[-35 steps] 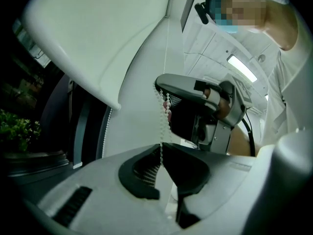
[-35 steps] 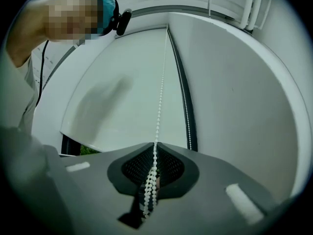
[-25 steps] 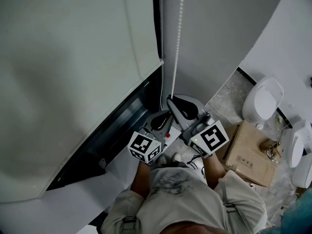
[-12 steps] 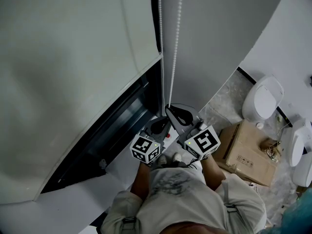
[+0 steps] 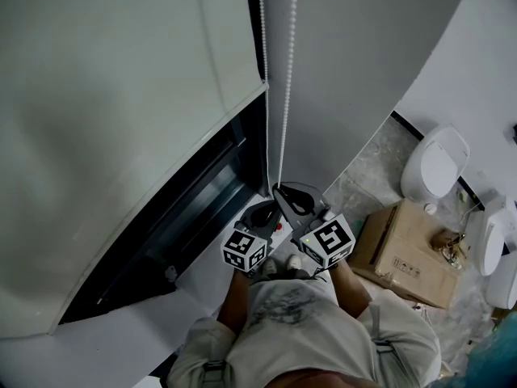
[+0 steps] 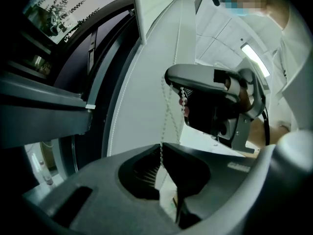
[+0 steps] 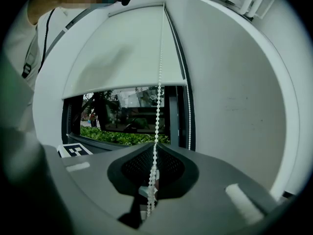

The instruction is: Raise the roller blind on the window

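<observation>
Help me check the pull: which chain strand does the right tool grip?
The chain strand at the right in the head view, running into the right tool; the other strand hangs by the blind.

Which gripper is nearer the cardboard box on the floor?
Right. The right gripper is on the side of the cardboard box; the left gripper is farther, toward the window.

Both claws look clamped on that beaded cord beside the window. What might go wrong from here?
1. The right gripper pinches the thin bead chain only at its jaw tips. A hard pull might let the beads slip through.
2. The left gripper is shut on the chain close to the right one, so they could knock together.
3. The roller blind is only partly up, and tugging the wrong strand might lower it.
</observation>
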`<action>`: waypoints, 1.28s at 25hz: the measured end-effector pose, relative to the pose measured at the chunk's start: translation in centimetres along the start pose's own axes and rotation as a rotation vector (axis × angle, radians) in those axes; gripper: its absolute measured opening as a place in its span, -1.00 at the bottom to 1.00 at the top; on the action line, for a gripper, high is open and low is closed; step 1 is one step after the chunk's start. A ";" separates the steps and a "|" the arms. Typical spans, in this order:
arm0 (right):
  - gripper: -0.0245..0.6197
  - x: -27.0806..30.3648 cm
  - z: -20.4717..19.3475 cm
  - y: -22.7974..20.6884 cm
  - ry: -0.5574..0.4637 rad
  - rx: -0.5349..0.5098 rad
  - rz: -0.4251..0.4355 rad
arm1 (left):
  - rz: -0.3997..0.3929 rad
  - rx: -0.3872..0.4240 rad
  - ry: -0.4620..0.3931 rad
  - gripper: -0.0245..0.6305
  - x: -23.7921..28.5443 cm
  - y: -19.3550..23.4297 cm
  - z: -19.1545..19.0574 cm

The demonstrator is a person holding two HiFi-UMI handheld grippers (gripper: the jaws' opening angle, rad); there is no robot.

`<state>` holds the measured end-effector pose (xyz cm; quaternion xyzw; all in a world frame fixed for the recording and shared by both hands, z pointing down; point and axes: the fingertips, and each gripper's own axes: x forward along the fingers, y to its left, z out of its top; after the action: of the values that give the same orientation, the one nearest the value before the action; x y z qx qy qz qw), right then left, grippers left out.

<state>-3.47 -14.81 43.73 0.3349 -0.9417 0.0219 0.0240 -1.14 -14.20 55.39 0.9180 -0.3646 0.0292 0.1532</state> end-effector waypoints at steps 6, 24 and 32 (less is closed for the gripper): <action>-0.85 -0.3 -1.0 0.5 0.014 0.015 0.004 | 0.020 0.019 0.018 -0.85 -0.8 -0.1 -1.0; -0.85 -0.6 -0.7 0.2 0.004 0.008 -0.004 | 0.043 0.185 -0.220 -0.68 -6.5 -3.2 15.9; -0.85 -0.9 -0.2 0.4 -0.004 -0.007 0.004 | -0.019 0.294 -0.317 -0.65 -4.4 -6.2 23.3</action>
<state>-3.05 -13.95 43.83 0.3329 -0.9425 0.0180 0.0234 -1.48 -14.12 30.85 0.9269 -0.3675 -0.0641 -0.0416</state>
